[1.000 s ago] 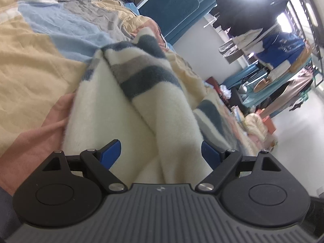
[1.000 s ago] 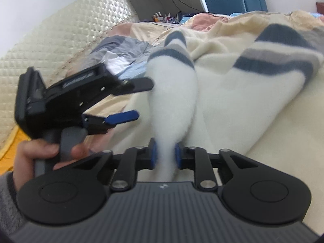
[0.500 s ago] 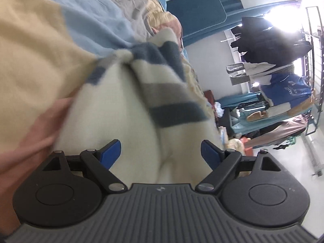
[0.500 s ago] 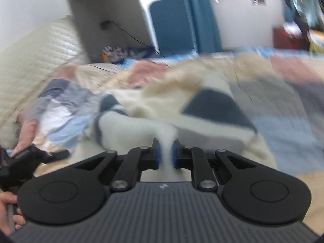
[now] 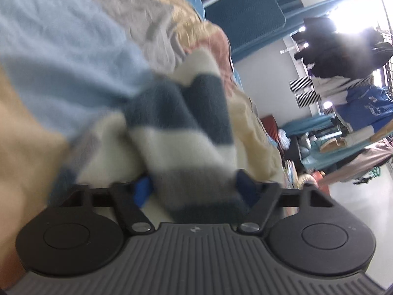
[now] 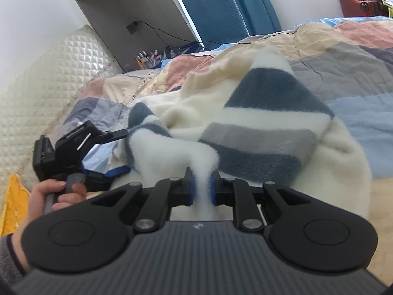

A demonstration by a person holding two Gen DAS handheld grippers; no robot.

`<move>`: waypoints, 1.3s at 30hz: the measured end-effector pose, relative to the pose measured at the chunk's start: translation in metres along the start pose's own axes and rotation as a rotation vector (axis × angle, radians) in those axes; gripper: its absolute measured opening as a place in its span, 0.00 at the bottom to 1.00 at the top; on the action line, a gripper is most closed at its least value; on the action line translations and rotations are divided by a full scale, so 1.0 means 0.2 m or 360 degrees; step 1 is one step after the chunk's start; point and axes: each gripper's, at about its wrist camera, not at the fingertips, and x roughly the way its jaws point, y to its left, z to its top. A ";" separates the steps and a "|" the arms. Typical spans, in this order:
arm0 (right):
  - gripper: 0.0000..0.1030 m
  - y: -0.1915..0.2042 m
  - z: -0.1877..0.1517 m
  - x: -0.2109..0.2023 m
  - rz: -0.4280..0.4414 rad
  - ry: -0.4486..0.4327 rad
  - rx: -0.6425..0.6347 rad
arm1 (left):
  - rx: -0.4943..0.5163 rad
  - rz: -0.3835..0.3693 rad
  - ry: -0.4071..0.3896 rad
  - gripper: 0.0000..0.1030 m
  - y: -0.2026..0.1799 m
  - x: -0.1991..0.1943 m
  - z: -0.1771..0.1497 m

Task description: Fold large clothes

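Note:
A fleecy cream blanket with blue and grey stripes (image 6: pixel 258 132) lies bunched on the bed. My right gripper (image 6: pixel 202 186) is shut on a pinched cream edge of it, which rises between the blue pads. At the left of the right wrist view, a person's hand (image 6: pixel 49 194) holds my left gripper (image 6: pixel 126 151) at a striped corner of the blanket. In the blurred left wrist view, a striped fold of the blanket (image 5: pixel 186 132) fills the gap of the left gripper (image 5: pixel 194 185). Its jaws are closing around that fold.
The blanket rests on a patchwork quilt (image 6: pixel 356 61) of blue, grey, pink and beige. A quilted cream headboard (image 6: pixel 36 86) stands at the left. A blue chair (image 6: pixel 213 12) is beyond the bed, and racks of hanging clothes (image 5: pixel 343 73) stand far off.
The left gripper has slid forward onto the striped fold and its jaws have narrowed around it. The right gripper, still shut on the cream edge, has swung sideways, dragging the blanket into a bunch.

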 end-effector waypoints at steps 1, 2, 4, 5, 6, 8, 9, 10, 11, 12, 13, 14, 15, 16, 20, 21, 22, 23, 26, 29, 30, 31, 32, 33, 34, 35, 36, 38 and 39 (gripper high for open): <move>0.17 -0.01 0.00 0.01 0.0005 -0.0006 0.0013 | -0.0007 -0.0008 -0.0013 0.47 0.01 0.01 0.01; 0.17 -0.02 -0.01 0.02 0.0007 -0.0010 0.0019 | -0.0008 -0.0022 -0.0016 0.30 0.02 0.02 0.02; 0.17 -0.04 -0.01 0.04 0.0005 0.0000 0.0031 | 0.0031 -0.0069 -0.0059 0.21 0.01 -0.01 0.04; 0.17 -0.05 -0.01 0.05 0.0014 0.0006 0.0049 | 0.0059 -0.0086 -0.0087 0.19 -0.01 -0.03 0.05; 0.17 -0.05 -0.01 0.05 0.0044 0.0006 0.0064 | 0.0076 -0.0094 -0.0124 0.19 -0.03 -0.05 0.07; 0.17 -0.03 0.01 0.07 0.0088 -0.0001 0.0050 | 0.0056 -0.0164 -0.0201 0.18 -0.03 -0.12 0.10; 0.17 0.00 0.02 0.08 0.0085 -0.0009 0.0028 | 0.0035 -0.0189 -0.0232 0.18 -0.03 -0.15 0.12; 0.17 0.02 0.04 0.09 0.0085 -0.0019 0.0008 | 0.0036 -0.0173 -0.0248 0.18 -0.01 -0.18 0.13; 0.17 0.05 0.05 0.11 0.0080 -0.0024 -0.0006 | 0.0062 -0.0125 -0.0258 0.18 0.00 -0.20 0.15; 0.17 0.07 0.06 0.15 0.0067 -0.0021 -0.0019 | 0.0110 -0.0055 -0.0256 0.18 0.01 -0.19 0.15; 0.17 0.08 0.06 0.19 0.0048 -0.0004 -0.0036 | 0.0145 0.0027 -0.0240 0.18 0.03 -0.17 0.16; 0.17 0.09 0.06 0.23 0.0025 0.0020 -0.0052 | 0.0166 0.0099 -0.0217 0.18 0.06 -0.16 0.15; 0.17 0.09 0.05 0.28 0.0000 0.0052 -0.0062 | 0.0194 0.0155 -0.0191 0.18 0.08 -0.14 0.14; 0.17 0.08 0.04 0.33 -0.0021 0.0100 -0.0061 | 0.0207 0.0188 -0.0172 0.19 0.11 -0.12 0.13; 0.16 0.02 0.03 0.42 -0.0084 0.0178 -0.0032 | 0.0173 0.0177 -0.0120 0.23 0.11 -0.12 0.13; 0.17 0.02 0.04 0.41 -0.0078 0.0184 -0.0015 | 0.0212 0.0187 -0.0119 0.28 0.08 -0.14 0.13; 0.17 0.03 0.05 0.39 -0.0086 0.0191 -0.0023 | 0.0255 0.0201 -0.0118 0.31 0.05 -0.16 0.11; 0.17 0.05 0.06 0.37 -0.0095 0.0193 -0.0043 | 0.0291 0.0213 -0.0116 0.36 0.03 -0.20 0.08; 0.30 0.11 0.07 0.27 -0.0125 0.0202 -0.0105 | 0.0347 0.0233 -0.0070 0.46 -0.01 -0.29 0.01; 0.49 0.15 0.05 0.14 -0.0120 0.0174 -0.0134 | 0.0399 0.0349 -0.0022 0.47 -0.09 -0.41 -0.08; 0.49 0.16 0.04 0.10 -0.0118 0.0170 -0.0139 | 0.0440 0.0339 -0.0012 0.48 -0.12 -0.45 -0.12; 0.49 0.17 0.03 0.05 -0.0119 0.0168 -0.0144 | 0.0481 0.0329 -0.0001 0.49 -0.16 -0.49 -0.16; 0.49 0.18 0.01 0.00 -0.0123 0.0159 -0.0148 | 0.0522 0.0338 0.0003 0.49 -0.19 -0.54 -0.20; 0.49 0.20 -0.01 -0.06 -0.0127 0.0149 -0.0154 | 0.0568 0.0351 -0.0003 0.49 -0.22 -0.59 -0.25; 0.49 0.21 -0.02 -0.10 -0.0132 0.0143 -0.0159 | 0.0622 0.0365 -0.0009 0.49 -0.24 -0.64 -0.31; 0.49 0.23 -0.04 -0.16 -0.0139 0.0132 -0.0158 | 0.0668 0.0388 -0.0009 0.49 -0.26 -0.68 -0.36; 0.49 0.24 -0.07 -0.23 -0.0147 0.0118 -0.0149 | 0.0713 0.0405 0.0001 0.49 -0.28 -0.73 -0.42; 0.49 0.25 -0.11 -0.34 -0.0166 0.0095 -0.0113 | 0.0792 0.0420 0.0025 0.49 -0.30 -0.82 -0.53; 0.49 0.25 -0.13 -0.39 -0.0179 0.0094 -0.0096 | 0.0819 0.0444 0.0031 0.49 -0.29 -0.86 -0.58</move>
